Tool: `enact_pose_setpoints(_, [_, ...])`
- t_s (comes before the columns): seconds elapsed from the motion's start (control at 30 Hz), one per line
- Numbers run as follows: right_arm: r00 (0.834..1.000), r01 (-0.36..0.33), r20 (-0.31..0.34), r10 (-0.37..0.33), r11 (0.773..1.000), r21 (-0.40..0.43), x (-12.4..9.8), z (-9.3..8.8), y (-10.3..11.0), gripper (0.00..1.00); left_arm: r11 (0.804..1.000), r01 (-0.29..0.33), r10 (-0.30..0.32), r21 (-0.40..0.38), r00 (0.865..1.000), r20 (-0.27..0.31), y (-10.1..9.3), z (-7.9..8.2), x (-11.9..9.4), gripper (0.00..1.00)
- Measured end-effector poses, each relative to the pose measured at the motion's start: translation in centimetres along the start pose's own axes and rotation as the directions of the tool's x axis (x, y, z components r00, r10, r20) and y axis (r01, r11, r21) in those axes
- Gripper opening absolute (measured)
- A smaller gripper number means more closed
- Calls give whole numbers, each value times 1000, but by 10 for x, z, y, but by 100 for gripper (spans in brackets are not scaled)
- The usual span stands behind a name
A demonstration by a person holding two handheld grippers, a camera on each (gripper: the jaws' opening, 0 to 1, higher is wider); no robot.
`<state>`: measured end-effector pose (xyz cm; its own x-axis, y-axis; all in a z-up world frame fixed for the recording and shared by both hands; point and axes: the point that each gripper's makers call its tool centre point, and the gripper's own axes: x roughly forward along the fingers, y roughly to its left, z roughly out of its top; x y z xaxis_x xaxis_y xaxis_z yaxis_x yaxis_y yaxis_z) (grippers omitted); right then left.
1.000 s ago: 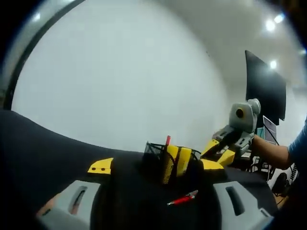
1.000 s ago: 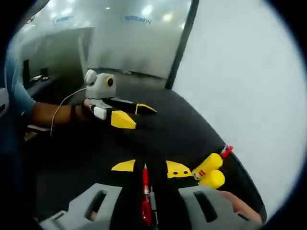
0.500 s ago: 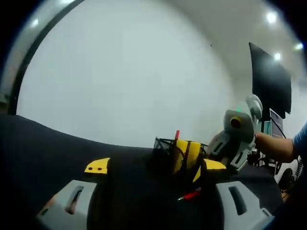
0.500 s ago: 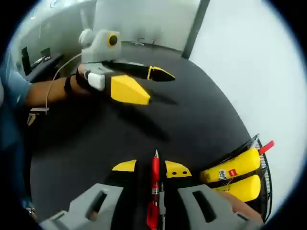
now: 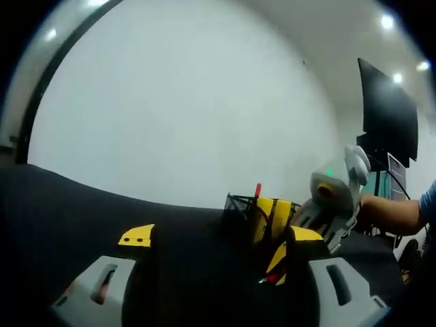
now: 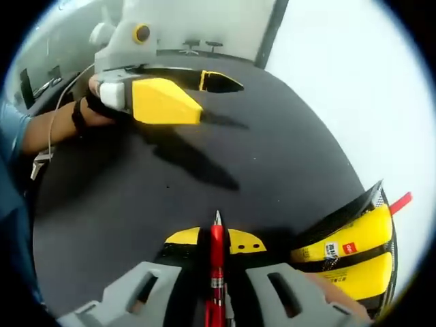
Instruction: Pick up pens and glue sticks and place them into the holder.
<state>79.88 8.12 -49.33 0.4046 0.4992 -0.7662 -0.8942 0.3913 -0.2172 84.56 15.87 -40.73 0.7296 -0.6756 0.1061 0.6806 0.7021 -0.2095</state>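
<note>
A black mesh holder (image 5: 244,208) (image 6: 354,216) stands on the black table with yellow glue sticks (image 5: 272,214) (image 6: 347,240) and a red-capped pen (image 5: 258,189) (image 6: 400,201) in it. In front of the holder a red pen (image 6: 216,269) (image 5: 272,278) lies on the table. My right gripper (image 6: 214,238) (image 5: 281,262) is tipped down over this pen. Its jaws stand narrowly apart on either side of the pen, with thin dark gaps showing. My left gripper (image 5: 219,236) (image 6: 221,99) hovers wide open and holds nothing, farther along the table and facing the holder.
The black table (image 6: 136,204) stretches between the two grippers. A white wall (image 5: 191,102) rises behind the holder. A dark monitor (image 5: 385,116) hangs at the right. The person's forearms (image 6: 48,129) (image 5: 392,212) reach in behind each gripper.
My right gripper has come down and forward until its jaws flank the red pen. The holder looms nearer in its view. The left gripper has barely moved and stays open.
</note>
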Motion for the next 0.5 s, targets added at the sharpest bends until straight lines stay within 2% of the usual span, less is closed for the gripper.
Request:
enact_pose_setpoints(0.33, [1000, 14, -13, -14, 1000, -2, 0, -2, 5, 5, 1000, 9, -9, 4, 1000, -5, -2, -1, 0, 72])
enact_pose_setpoints(0.5, [999, 34, -5, -34, 999, -18, -9, 0, 5, 5, 1000, 18, -18, 10, 1000, -16, -4, -4, 2, 71])
